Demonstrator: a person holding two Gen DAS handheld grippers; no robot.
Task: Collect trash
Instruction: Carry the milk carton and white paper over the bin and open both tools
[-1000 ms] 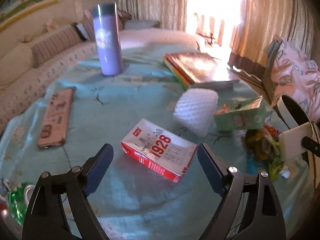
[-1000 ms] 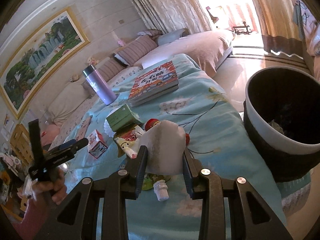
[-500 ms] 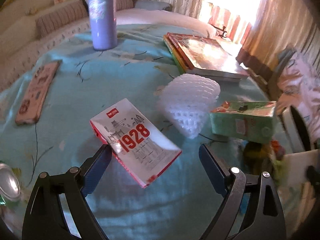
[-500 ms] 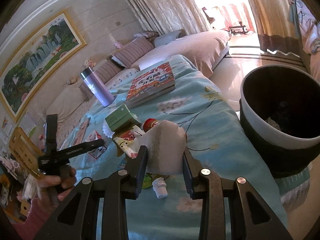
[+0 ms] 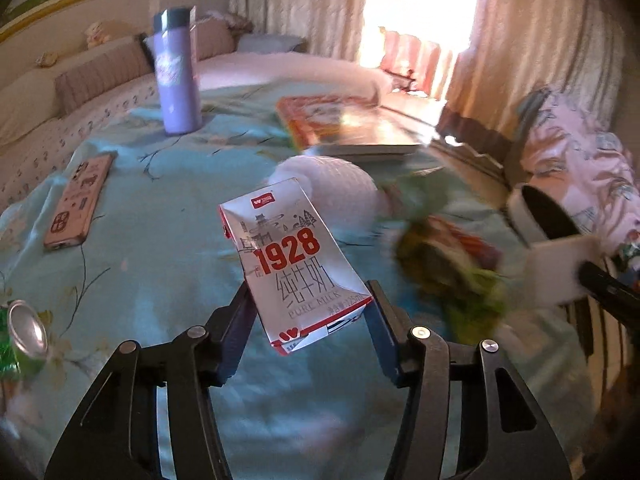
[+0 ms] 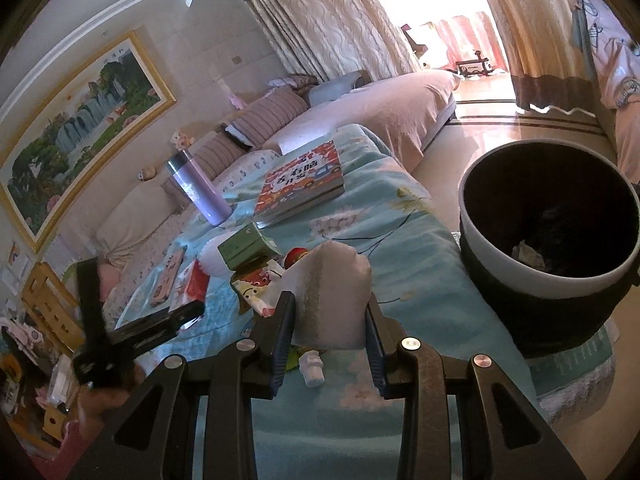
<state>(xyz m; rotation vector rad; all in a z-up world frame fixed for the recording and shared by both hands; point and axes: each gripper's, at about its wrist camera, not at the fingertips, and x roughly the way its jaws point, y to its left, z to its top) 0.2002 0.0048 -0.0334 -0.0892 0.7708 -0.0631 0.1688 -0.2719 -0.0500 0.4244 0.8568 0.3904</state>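
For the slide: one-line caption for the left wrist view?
Left tongs closing on the 1928 milk carton, raised over a blue tablecloth.

Left gripper (image 5: pixel 310 320) jaws just closing; right gripper (image 6: pixel 329 328) jaws clamped.

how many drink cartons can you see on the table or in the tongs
2: the red and white milk carton gripped in the left tongs, and a green carton resting on the wrapper pile. Others may be hidden.
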